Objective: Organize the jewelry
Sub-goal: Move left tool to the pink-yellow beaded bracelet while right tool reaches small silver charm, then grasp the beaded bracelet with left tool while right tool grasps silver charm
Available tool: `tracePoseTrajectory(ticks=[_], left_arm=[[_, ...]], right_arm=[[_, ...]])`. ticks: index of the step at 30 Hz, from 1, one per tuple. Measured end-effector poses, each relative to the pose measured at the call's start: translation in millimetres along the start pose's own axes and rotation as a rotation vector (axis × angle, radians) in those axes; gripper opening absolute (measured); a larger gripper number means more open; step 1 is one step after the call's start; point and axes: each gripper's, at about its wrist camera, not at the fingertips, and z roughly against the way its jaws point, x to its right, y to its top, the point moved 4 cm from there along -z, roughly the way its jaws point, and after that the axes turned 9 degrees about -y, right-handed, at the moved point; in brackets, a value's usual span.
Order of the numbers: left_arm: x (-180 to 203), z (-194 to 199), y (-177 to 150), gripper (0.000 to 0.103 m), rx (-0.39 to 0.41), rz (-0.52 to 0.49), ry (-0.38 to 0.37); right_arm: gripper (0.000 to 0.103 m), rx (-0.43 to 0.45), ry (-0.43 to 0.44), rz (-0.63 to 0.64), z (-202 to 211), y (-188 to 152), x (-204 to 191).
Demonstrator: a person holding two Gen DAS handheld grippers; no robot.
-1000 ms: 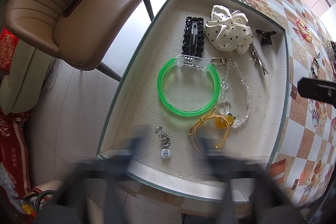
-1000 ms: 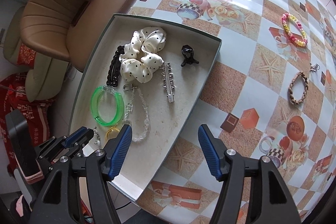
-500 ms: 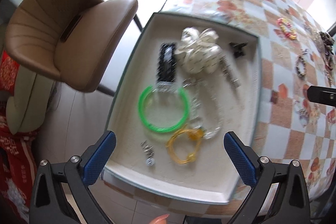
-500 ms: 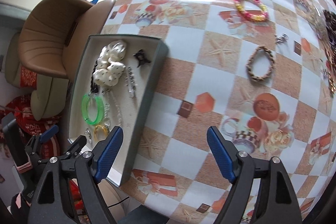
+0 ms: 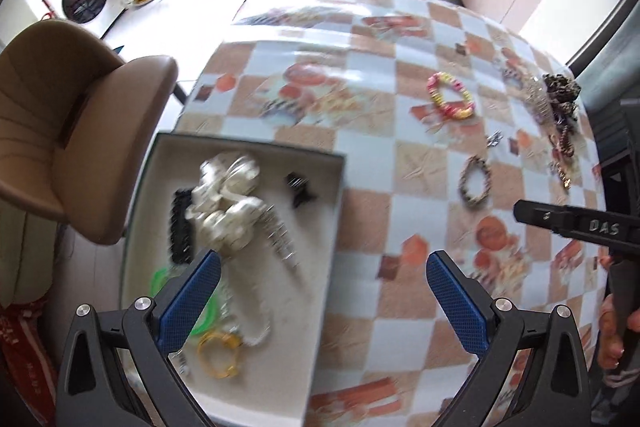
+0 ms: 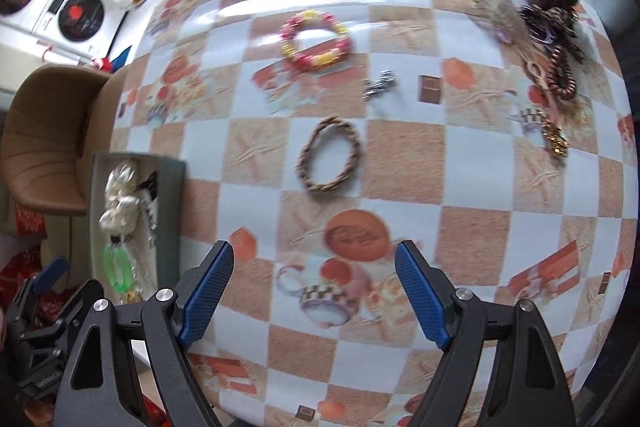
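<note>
Hovering above a checkered desk [image 6: 400, 163], the left gripper [image 5: 320, 291] and right gripper [image 6: 314, 281] both hold their jaws spread wide, empty. A braided brown bracelet [image 6: 329, 155] lies loose ahead of the right gripper; a gray tray [image 5: 320, 307] at the desk's left edge holds a white scrunchie [image 5: 226, 203] and green bangle [image 6: 117, 269].

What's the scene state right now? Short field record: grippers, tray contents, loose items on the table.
left gripper: open, empty, above the tray's right edge
right gripper: open, empty, over the tablecloth
tray: at the table's left edge, beside the brown chair
in tray: white scrunchie, black claw clip, black barrette, green bangle, yellow ring
loose on table: braided brown bracelet, pink-yellow bead bracelet, small silver piece, dark pile at far right
image quality: motion blur
</note>
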Motion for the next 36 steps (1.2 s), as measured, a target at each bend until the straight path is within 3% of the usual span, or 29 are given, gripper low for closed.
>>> tracePoseTrajectory(ticks=[8,16,18,21,23,29,36], left_arm=[[39,-42,56,0.103,0.008,0.014,-0.018],[46,-100,95,0.103,-0.012,0.103,-0.016],[50,-114,106,0.094,-0.012,0.110,-0.015],[53,-134,118,0.092,-0.028,0.120,-0.031],[55,-144,125,0.083,-0.036,0.125,-0.042],[66,-171,143,0.078,-0.039,0.099,-0.085],[90,-186,151,0.069,-0.034,-0.001,-0.048]], right_arm=[[0.085,0.037,-0.015,-0.067,-17,41,27],[0.081,0.085,-0.054,-0.041,-38,69,26],[0.076,0.097,-0.065,-0.029,-43,75,24],[0.074,0.107,-0.070,-0.026,-50,80,22],[0.072,0.118,-0.081,-0.019,-55,83,21],[0.066,0.155,-0.114,0.004,-65,87,16],[0.058,0.217,-0.190,0.063,-69,88,0]])
